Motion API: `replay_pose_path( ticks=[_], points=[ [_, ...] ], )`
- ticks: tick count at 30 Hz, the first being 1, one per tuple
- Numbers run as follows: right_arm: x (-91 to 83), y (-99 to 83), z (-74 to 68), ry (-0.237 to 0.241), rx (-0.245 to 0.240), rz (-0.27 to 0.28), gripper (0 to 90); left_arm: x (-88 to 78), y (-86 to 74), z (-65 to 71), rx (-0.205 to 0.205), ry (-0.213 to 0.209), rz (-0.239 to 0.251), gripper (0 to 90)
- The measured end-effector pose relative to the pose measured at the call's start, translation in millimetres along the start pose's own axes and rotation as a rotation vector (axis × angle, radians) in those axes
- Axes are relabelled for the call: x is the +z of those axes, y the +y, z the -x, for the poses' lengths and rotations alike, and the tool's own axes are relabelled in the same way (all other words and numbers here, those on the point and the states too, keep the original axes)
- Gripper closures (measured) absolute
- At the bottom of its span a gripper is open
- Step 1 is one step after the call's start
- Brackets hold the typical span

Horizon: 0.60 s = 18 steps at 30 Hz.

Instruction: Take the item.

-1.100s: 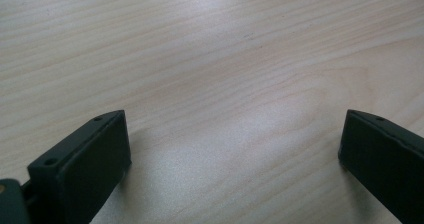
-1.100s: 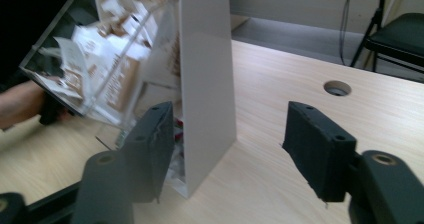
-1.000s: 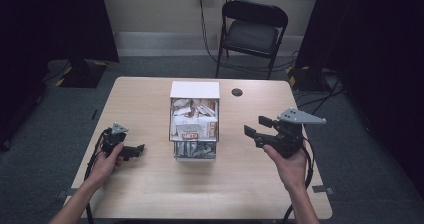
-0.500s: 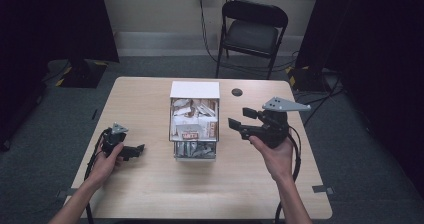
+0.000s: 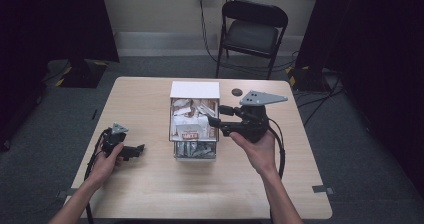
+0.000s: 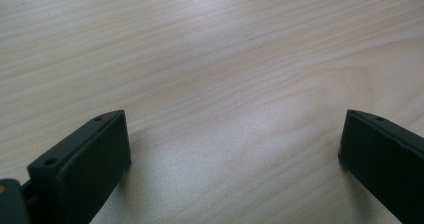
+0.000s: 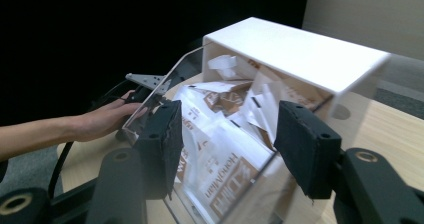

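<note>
Since the earlier frames, the right gripper (image 5: 218,120) had travelled leftward across the surface (image 5: 150,194) to the clear box (image 5: 195,151), its fingers closing partway with nothing yet between them.

At the left, the left gripper (image 5: 141,148) rested low on the bare wood, well apart from the box, its fingers (image 6: 85,154) spread wide on nothing; it was probably parked there to leave the other hand room.

In the middle stood the box, open at the top under a white lid panel (image 7: 295,49), stuffed with paper sachets (image 7: 220,134). Its long axis ran from the person's side toward the far edge, with the white panel at the far end.

At the right, the right gripper hung over the box's right wall, fingers (image 7: 162,139) apart and aimed into the pile, apparently lined up to pick one sachet. In the right gripper view they straddled the sachets without touching any.
</note>
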State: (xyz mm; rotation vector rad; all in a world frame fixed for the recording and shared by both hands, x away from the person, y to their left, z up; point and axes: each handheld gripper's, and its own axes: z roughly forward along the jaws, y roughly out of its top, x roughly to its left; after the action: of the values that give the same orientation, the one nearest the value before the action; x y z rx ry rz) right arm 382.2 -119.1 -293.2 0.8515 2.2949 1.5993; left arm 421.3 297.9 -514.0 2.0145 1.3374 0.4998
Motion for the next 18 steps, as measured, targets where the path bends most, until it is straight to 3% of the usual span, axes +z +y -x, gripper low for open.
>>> replay_pose_path(
  ticks=[8,18],
  points=[
    [25.5,1.8,-10.7,0.062,-0.028,-0.037,53.7,-0.2,0.0,-0.2,0.003,0.001,-0.003,0.0],
    [41.8,-1.7,-13.1,0.092,-0.038,-0.083,65.2,0.0,0.0,0.0,-0.001,0.001,0.0,0.0]
  ],
)
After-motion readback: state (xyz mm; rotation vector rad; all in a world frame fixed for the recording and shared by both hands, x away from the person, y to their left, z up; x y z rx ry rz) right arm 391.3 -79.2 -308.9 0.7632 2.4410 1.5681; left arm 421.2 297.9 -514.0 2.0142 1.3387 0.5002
